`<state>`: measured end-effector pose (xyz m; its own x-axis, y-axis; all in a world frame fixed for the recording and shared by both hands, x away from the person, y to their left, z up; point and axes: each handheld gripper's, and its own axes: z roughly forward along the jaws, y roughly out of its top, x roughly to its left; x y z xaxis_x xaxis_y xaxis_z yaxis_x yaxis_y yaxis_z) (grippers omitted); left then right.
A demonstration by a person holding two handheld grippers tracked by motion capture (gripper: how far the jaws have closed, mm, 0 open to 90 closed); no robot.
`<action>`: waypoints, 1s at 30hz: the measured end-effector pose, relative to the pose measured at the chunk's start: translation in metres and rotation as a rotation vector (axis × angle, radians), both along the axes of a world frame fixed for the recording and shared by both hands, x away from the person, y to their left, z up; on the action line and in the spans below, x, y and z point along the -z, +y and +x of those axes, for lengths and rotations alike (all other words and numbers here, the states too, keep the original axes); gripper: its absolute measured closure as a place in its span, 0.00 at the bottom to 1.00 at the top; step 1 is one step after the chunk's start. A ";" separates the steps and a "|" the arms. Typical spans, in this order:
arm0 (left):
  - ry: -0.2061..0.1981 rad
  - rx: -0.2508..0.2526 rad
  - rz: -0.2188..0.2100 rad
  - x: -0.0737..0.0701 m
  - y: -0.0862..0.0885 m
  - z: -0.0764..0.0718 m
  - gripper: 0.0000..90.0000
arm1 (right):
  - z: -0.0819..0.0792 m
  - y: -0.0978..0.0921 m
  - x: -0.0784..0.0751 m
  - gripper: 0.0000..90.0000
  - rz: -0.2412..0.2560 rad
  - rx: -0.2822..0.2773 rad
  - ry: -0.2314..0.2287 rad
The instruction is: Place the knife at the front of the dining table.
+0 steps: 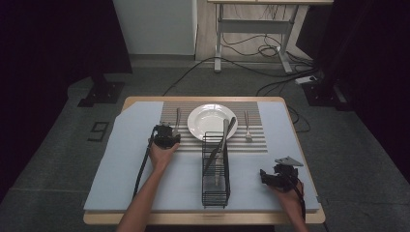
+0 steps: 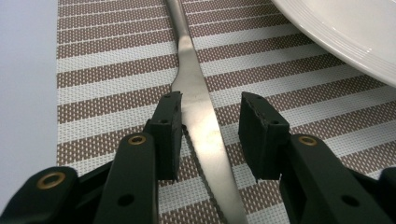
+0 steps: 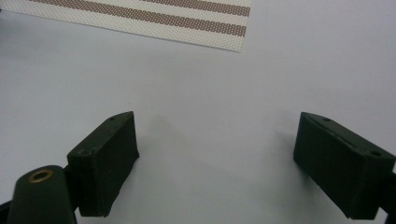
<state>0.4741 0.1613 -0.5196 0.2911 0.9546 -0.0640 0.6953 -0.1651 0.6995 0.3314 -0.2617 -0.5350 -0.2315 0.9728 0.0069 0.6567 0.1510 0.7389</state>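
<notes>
High view: a wooden table (image 1: 304,145) is carrying a pale blue-grey mat (image 1: 125,159), on which a brown-and-white striped woven placemat (image 1: 256,137) is lying at the far middle. A round white ceramic plate (image 1: 209,121) is sitting on the placemat, with a silver metal knife (image 1: 177,121) lying to its left and a silver metal fork (image 1: 247,126) to its right. A black wire cutlery rack (image 1: 215,169) is standing near the front of the mat, holding two utensils that are leaning toward the plate. The left gripper (image 1: 166,134) is resting over the near end of the knife; the right gripper (image 1: 278,176) is resting on the bare mat at the right front, well apart from the rack.

Left gripper view: the left gripper (image 2: 210,126) is standing partly parted, its jaws straddling the knife (image 2: 198,107) blade; the left jaw is sitting just beside the blade, though contact cannot be told. The plate (image 2: 355,32) rim is showing at upper right.

Right gripper view: the right gripper (image 3: 219,154) is standing wide, jaws holding nothing, above the mat (image 3: 210,93).
</notes>
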 end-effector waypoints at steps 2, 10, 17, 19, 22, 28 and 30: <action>-0.008 0.008 -0.003 -0.001 0.001 -0.002 0.63 | 0.000 0.000 0.000 0.15 0.000 0.000 0.000; -0.050 0.049 -0.013 -0.016 0.017 -0.019 0.42 | 0.000 0.000 0.000 0.15 0.000 0.000 0.000; -0.079 0.116 -0.072 -0.029 0.039 -0.045 0.38 | 0.000 0.000 0.000 0.15 0.000 0.000 0.000; -0.086 0.127 -0.087 -0.033 0.044 -0.053 0.37 | 0.000 0.000 0.000 0.15 0.001 0.000 0.000; -0.089 0.150 -0.102 -0.038 0.053 -0.065 0.36 | 0.000 0.000 0.000 0.15 0.001 0.000 -0.001; -0.096 0.183 -0.110 -0.041 0.063 -0.093 0.36 | 0.000 0.000 0.000 0.15 0.001 0.000 0.000; -0.096 0.193 -0.109 -0.039 0.065 -0.102 0.36 | 0.000 0.000 0.000 0.15 0.001 0.000 0.000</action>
